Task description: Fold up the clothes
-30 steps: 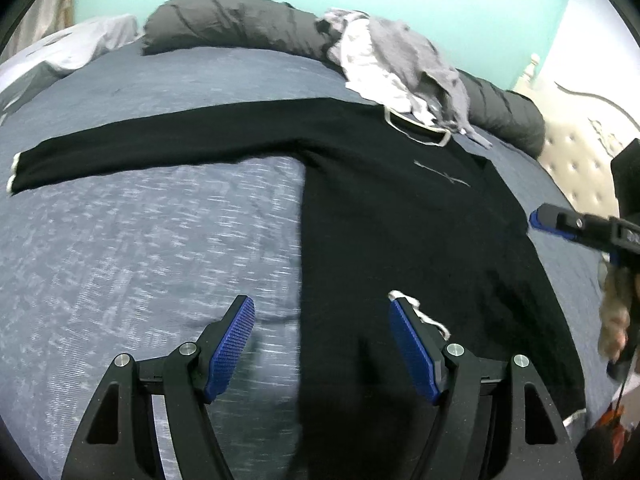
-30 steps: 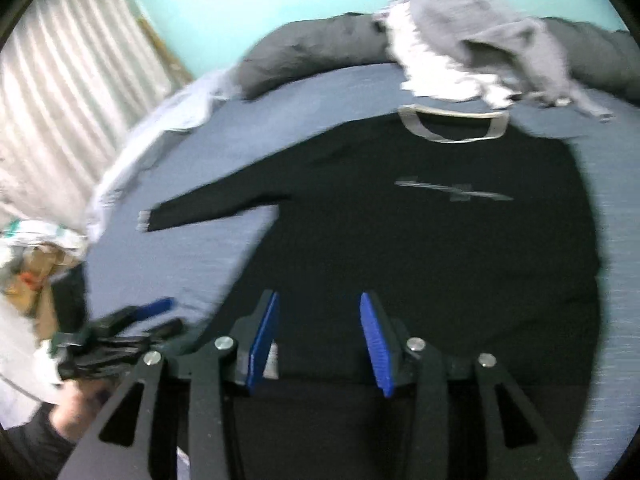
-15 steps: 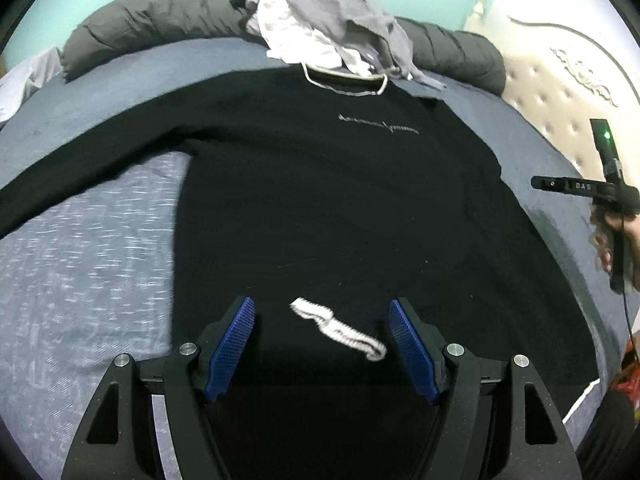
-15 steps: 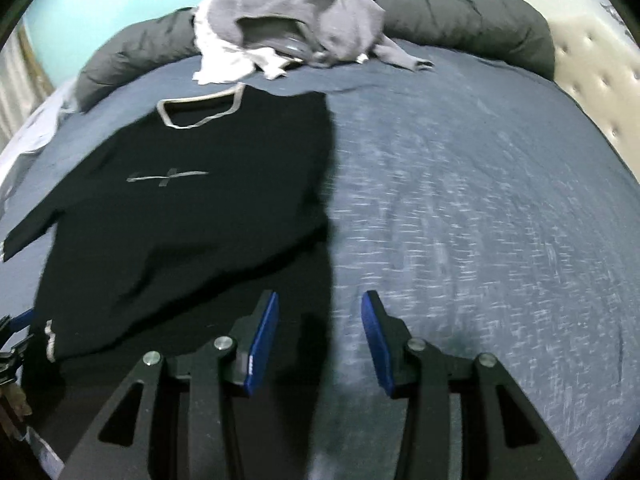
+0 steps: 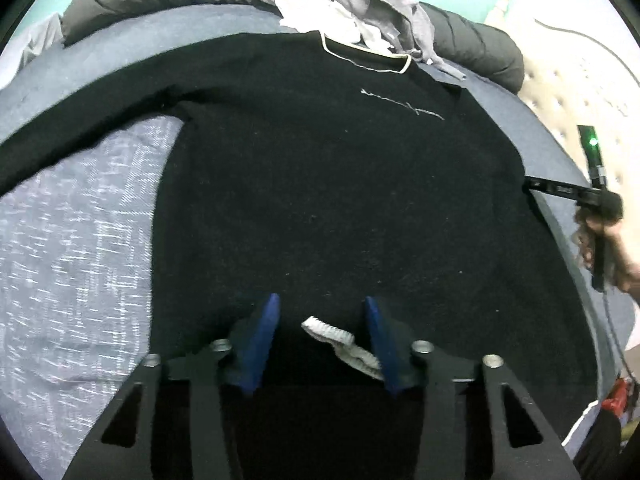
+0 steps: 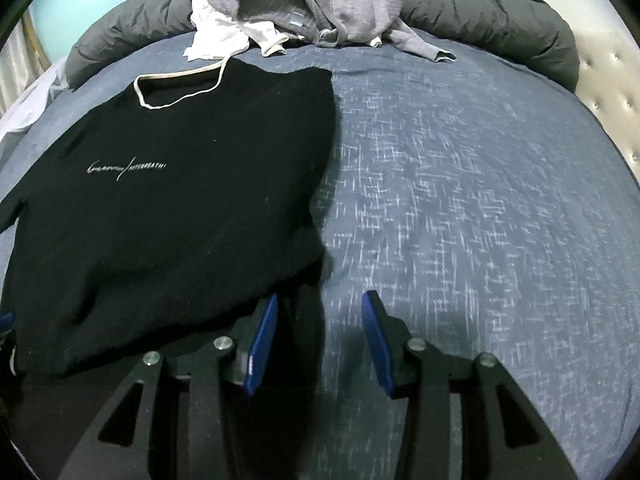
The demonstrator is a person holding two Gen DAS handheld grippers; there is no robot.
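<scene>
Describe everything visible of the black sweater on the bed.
The black sweater lies flat, front up, on the blue-grey bedspread. It looks like soft knit, with a pale-trimmed neckline and a thin light script on the chest. One sleeve stretches out sideways; the other is folded across the body, its pale ribbed cuff between the closing left gripper's pads. Its neckline sits beside a pile of grey and white clothes.

Left gripper [image 5: 320, 334]: black angular frame with cut-outs, blue ribbed pads, silver screws behind them. Right gripper [image 6: 319, 334]: same build, small white marking on one pad. Seen from the left: black handle, green light on top, cable trailing below.
</scene>
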